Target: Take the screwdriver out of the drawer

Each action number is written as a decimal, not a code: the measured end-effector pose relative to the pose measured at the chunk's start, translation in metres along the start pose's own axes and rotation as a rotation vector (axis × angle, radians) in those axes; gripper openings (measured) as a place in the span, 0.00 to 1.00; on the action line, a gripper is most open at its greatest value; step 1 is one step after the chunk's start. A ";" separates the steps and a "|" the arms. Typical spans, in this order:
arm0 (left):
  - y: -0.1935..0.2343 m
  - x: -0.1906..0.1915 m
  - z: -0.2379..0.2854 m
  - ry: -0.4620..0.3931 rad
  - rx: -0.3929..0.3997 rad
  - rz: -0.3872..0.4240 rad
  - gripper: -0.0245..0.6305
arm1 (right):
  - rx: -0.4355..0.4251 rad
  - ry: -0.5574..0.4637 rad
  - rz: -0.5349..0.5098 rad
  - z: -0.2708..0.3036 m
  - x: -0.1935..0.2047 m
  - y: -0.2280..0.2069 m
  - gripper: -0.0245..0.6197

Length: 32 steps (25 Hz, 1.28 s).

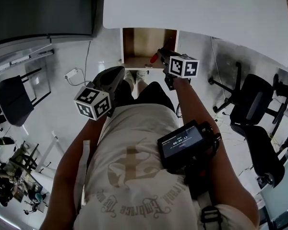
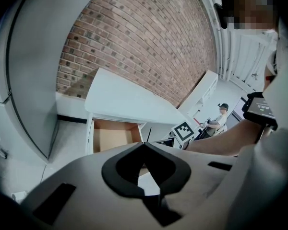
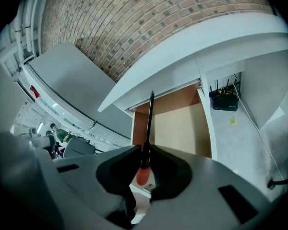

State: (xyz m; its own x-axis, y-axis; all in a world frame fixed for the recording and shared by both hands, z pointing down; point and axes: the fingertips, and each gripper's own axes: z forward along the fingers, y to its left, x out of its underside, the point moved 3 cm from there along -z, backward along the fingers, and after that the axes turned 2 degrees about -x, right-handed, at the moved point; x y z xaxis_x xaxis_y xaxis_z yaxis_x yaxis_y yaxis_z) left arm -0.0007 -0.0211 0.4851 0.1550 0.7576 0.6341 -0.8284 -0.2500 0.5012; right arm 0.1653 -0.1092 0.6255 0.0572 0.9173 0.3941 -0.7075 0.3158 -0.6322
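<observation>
Head view: overhead, steeply down onto the open drawer [image 1: 146, 44]. Both gripper views: lower, close, tilted up; they share drawer, desk [image 1: 192, 13] and brick wall [image 2: 134, 47].

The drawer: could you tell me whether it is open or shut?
Open. The drawer is pulled out from under the white table, wooden inside showing. The right gripper is shut on the screwdriver.

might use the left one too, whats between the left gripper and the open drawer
Only bare floor lies between the left gripper and the drawer, as the head view shows.
</observation>
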 end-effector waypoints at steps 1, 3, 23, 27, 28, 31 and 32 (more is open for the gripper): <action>0.002 0.000 0.000 0.003 0.004 0.003 0.07 | 0.000 -0.002 -0.007 0.000 -0.001 0.003 0.15; 0.004 -0.002 0.001 0.008 0.013 0.010 0.07 | -0.001 -0.004 -0.021 0.000 -0.001 0.006 0.15; -0.021 -0.043 0.001 -0.008 0.059 0.107 0.07 | -0.007 -0.094 -0.045 -0.054 -0.025 0.027 0.15; -0.030 -0.054 0.003 -0.023 0.073 0.130 0.07 | -0.013 -0.113 -0.045 -0.065 -0.030 0.030 0.15; -0.031 -0.056 0.004 -0.027 0.077 0.134 0.07 | -0.013 -0.116 -0.047 -0.066 -0.031 0.032 0.15; -0.033 -0.060 0.003 -0.035 0.088 0.148 0.07 | -0.019 -0.130 -0.060 -0.070 -0.035 0.039 0.15; -0.035 -0.062 0.003 -0.039 0.091 0.153 0.07 | -0.022 -0.134 -0.065 -0.072 -0.036 0.041 0.15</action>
State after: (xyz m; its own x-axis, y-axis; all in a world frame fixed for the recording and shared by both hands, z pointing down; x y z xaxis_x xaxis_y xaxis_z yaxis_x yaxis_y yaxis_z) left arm 0.0205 -0.0611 0.4304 0.0530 0.6830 0.7285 -0.7921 -0.4155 0.4472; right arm 0.1851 -0.1116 0.5373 0.0068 0.8543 0.5197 -0.6898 0.3803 -0.6161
